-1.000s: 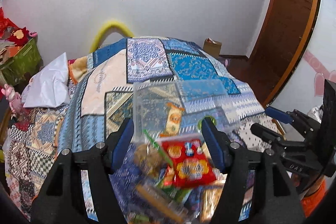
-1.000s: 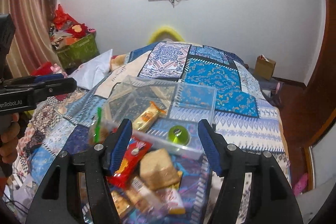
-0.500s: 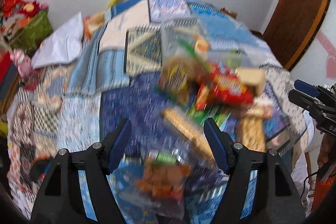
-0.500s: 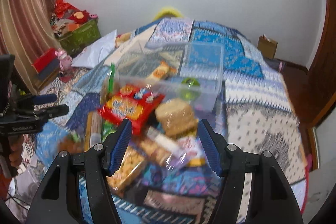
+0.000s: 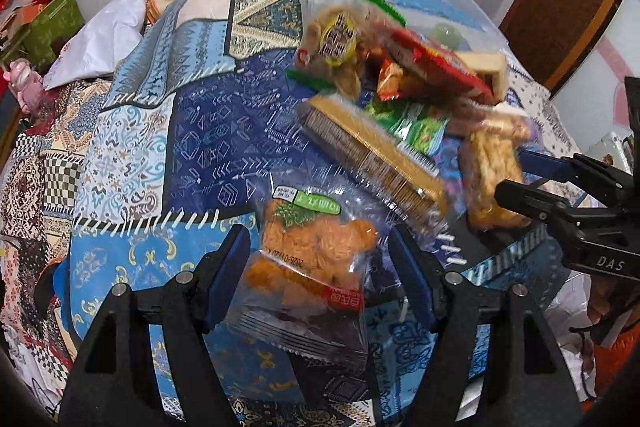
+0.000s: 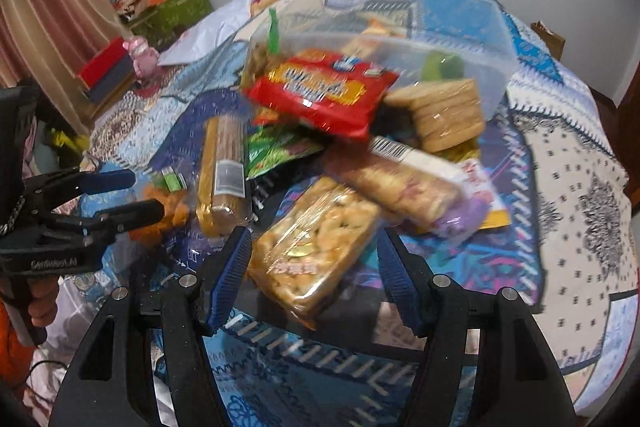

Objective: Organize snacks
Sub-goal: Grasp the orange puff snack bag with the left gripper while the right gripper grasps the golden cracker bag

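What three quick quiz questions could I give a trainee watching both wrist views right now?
1. True or false: the red packet lies inside the clear bin.
2. Which snack sits between the fingers of the left hand-held gripper? A) orange snack bag B) biscuit stack C) green packet
3. Fill in: the peanut bar lies between the fingers of the ___ hand-held gripper.

Key
1. False: it sits on the pile in front of the bin.
2. A
3. right
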Demonstrator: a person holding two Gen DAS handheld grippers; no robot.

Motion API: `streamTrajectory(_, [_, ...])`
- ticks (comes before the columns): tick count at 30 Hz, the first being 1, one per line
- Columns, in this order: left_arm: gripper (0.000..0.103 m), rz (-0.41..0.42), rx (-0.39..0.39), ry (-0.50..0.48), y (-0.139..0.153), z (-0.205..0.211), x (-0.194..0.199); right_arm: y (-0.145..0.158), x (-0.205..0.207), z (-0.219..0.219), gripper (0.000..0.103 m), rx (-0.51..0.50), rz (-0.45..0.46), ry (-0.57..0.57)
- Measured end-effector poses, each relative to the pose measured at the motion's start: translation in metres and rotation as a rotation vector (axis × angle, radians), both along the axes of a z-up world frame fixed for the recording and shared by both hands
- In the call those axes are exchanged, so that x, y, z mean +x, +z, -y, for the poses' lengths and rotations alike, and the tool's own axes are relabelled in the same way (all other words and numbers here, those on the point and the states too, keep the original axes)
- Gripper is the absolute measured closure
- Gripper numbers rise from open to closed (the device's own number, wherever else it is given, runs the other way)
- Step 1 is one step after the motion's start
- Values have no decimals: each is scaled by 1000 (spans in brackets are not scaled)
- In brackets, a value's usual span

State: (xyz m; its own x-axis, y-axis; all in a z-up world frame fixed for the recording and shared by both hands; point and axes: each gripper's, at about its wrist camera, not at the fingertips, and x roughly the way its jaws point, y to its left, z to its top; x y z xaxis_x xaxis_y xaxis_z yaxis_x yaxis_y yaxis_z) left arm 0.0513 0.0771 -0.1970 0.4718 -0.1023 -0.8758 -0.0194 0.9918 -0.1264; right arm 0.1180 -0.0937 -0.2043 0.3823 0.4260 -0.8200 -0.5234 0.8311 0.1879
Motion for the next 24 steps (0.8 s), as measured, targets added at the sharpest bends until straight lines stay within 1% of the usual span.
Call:
streamTrajectory(2, [32,-2,8,-11,-5,0,0,-6,3,-2,41,11,-23,-8])
streamTrajectory(3, [32,-6,8,-12,-7,-1,0,-8,5,-4,39,15,-33,-13])
streamTrajectory(8, [28,-50,-49,10,-23,-11,0,-14,6,-12,38,-8,-24,-12])
streamTrajectory(11, [27,-61,-46,12,-29,-11,-1,-18,7,-6,38,20,-46,-15])
streamTrajectory(14, [27,-57,-22,4,-31,-6,-2,-16,7,-1,43,30,-45,-17])
streamTrajectory(16, [27,-55,-36,14,-32,-7,-1,-13,4,0,45,24,-36,-11])
streamTrajectory(18, [30,-52,-64,31,-33,-11,0,-12,2,3,46,22,-28,-5])
streamTrajectory(20, [40,-46,-89,40,-33,-15,0,-11,1,6,48,29,-23,-8])
streamTrajectory(23, [45,-41,-97,56,-30,-20,2,-8,0,9,51,46,-25,-14])
streamTrajectory(24, [45,-38,-92,60,-28,-20,2,-7,-1,9,51,52,-25,-14])
